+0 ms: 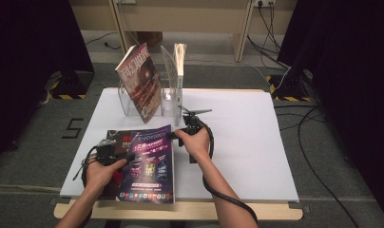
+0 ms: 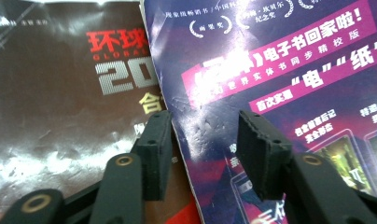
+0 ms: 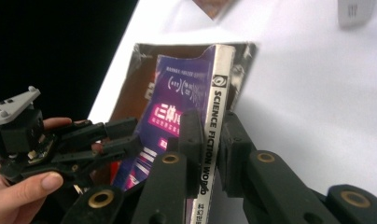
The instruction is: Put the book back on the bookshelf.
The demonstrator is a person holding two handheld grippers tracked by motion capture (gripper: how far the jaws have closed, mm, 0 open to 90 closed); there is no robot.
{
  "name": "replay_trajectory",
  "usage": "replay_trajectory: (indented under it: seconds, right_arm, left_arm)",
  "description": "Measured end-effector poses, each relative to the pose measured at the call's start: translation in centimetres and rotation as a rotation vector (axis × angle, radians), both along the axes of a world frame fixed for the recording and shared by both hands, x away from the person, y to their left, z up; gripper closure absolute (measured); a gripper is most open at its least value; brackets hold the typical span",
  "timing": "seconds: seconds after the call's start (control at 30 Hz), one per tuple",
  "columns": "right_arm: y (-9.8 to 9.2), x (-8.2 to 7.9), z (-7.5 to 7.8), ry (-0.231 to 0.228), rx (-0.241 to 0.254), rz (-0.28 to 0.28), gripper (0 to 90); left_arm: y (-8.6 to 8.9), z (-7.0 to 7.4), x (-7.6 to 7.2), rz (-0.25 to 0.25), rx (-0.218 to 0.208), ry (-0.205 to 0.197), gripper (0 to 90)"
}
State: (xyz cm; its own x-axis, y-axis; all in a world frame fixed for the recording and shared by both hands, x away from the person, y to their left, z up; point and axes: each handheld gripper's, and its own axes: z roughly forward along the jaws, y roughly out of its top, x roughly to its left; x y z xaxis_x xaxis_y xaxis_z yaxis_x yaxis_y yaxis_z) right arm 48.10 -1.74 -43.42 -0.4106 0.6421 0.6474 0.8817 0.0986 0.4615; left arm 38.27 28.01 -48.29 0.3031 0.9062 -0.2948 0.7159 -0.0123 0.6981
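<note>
The purple magazine [image 1: 148, 164] lies near the front left of the white table [image 1: 256, 142], overlapping a dark magazine [image 1: 115, 142] beneath it. Its spine edge is raised. In the right gripper view the right gripper [image 3: 210, 140] has its two black jaws closed onto that white spine, one pad on the purple cover side and one on the far side, so the spine printed "SCIENCE FICTION WORLD" runs up between them. In the high view the right gripper [image 1: 180, 134] sits at the magazine's upper right edge.

The left gripper [image 2: 203, 140] hovers over the opposite edge of the purple magazine [image 2: 280, 93]. Its jaws stand apart, straddling the boundary where the purple cover overlaps the dark magazine [image 2: 60, 116], and grip nothing.

Both covers are glossy and catch the light, the purple one slightly dimpled and creased, with pink banners and white lettering. The jaw pads are matte black blocks with ribbed faces.

Behind, a clear acrylic rack [image 1: 133, 102] holds a red magazine [image 1: 140, 80] leaning and a white book [image 1: 180, 71] upright.
</note>
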Motion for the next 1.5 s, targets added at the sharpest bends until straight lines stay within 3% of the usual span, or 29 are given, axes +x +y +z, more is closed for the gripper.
replay_trajectory:
  seconds: [0.23,0.3,0.4,0.43,0.57,0.77,0.87,0.9,1.0,1.03,1.1,1.23,1.43,1.5]
  right_arm:
    - [-0.2,-0.1,1.5,-0.066,-0.02,-0.015,82.8]
    - [-0.7,-0.3,2.5,-0.127,-0.023,-0.047,83.2]
    - [-0.9,-0.4,3.0,-0.15,-0.033,-0.059,83.2]
    - [-1.1,-0.6,3.6,-0.184,-0.044,-0.073,83.2]
    - [-1.2,-0.8,4.5,-0.238,-0.066,-0.092,83.2]
    - [-1.2,-1.2,5.4,-0.311,-0.082,-0.13,83.2]
    - [-1.1,-1.3,5.7,-0.321,-0.081,-0.146,83.2]
    - [-1.0,-1.5,6.1,-0.351,-0.09,-0.159,83.3]
    - [-0.8,-1.6,6.6,-0.378,-0.094,-0.176,83.3]
    - [-0.6,-1.8,7.2,-0.41,-0.095,-0.191,83.2]
    - [-0.5,-1.8,7.4,-0.415,-0.093,-0.196,83.3]
    - [0.3,-1.9,8.9,-0.465,-0.086,-0.221,83.2]
    - [1.1,-1.8,10.1,-0.504,-0.091,-0.223,83.2]
    - [1.5,-1.8,10.5,-0.517,-0.086,-0.225,83.2]
  left_arm:
    - [-0.1,1.1,-0.1,0.009,-0.021,-0.038,49.6]
    - [-0.4,1.8,-0.1,0.002,-0.046,-0.054,48.2]
    - [-0.6,2.2,-0.1,-0.002,-0.057,-0.06,46.2]
    - [-0.9,2.5,0.0,-0.013,-0.062,-0.069,45.6]
    - [-1.8,3.1,0.2,-0.026,-0.099,-0.074,43.7]
    - [-2.9,4.0,0.4,-0.052,-0.096,-0.091,41.1]
    - [-3.3,4.4,0.5,-0.061,-0.1,-0.102,40.8]
    - [-3.7,4.9,0.5,-0.073,-0.1,-0.117,40.8]
    - [-4.2,5.4,0.6,-0.088,-0.102,-0.126,40.8]
    - [-4.8,6.0,0.8,-0.105,-0.104,-0.136,40.7]
    - [-5.2,6.3,0.8,-0.113,-0.105,-0.143,40.5]
    - [-7.0,8.5,1.4,-0.139,-0.133,-0.184,38.4]
    - [-8.3,9.8,2.1,-0.155,-0.12,-0.207,37.0]
    - [-8.8,10.3,2.2,-0.17,-0.14,-0.209,39.3]
